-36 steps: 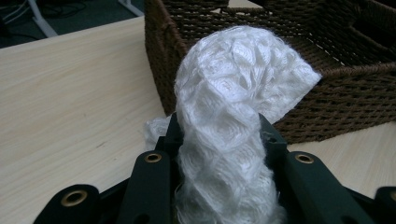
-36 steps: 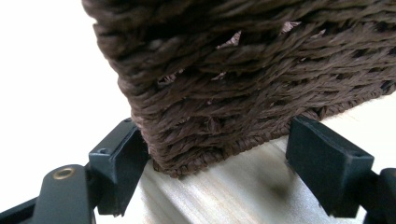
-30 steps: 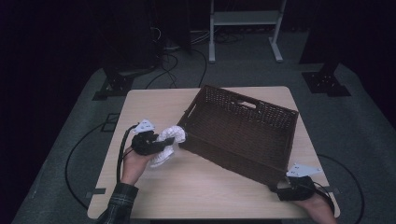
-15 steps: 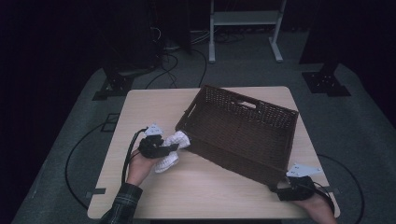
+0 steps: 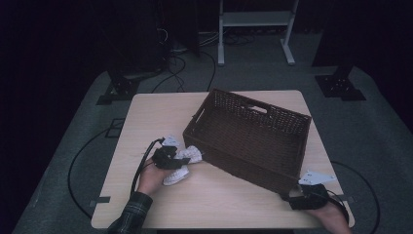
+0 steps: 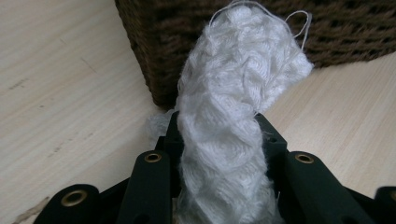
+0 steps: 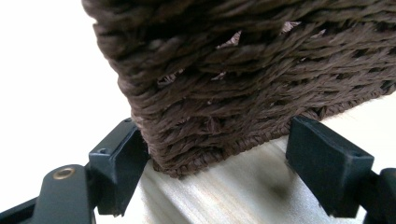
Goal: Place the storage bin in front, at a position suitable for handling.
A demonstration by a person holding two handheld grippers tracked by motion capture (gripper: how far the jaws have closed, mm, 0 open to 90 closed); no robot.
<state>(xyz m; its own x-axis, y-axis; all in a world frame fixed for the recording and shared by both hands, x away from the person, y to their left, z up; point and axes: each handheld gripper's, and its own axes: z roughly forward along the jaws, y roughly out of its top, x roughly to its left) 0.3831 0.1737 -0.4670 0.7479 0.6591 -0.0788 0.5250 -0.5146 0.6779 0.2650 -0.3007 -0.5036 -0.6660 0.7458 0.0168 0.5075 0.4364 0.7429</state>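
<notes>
A white knitted cloth (image 6: 233,93) is pinched between the jaws of my left gripper (image 6: 219,135), which is shut on it. In the high view the left gripper (image 5: 181,159) sits at the table's left middle. The cloth (image 5: 178,174) bunches beside it, close to the near left corner of a dark brown wicker basket (image 5: 253,134). The basket is empty and stands skewed on the table. My right gripper (image 5: 293,197) is at the basket's near right corner. Its jaws stand open around that corner of the basket (image 7: 243,79), low over the tabletop.
The light wooden table (image 5: 160,112) has bare room along its left and near sides. Cables (image 5: 78,161) trail over the grey floor on the left. A white rack (image 5: 253,19) and dark stands are beyond the table's far edge.
My left gripper has carried the white cloth a little to the right and nearer, closer to the basket's corner. The right gripper and the basket have stayed put.
</notes>
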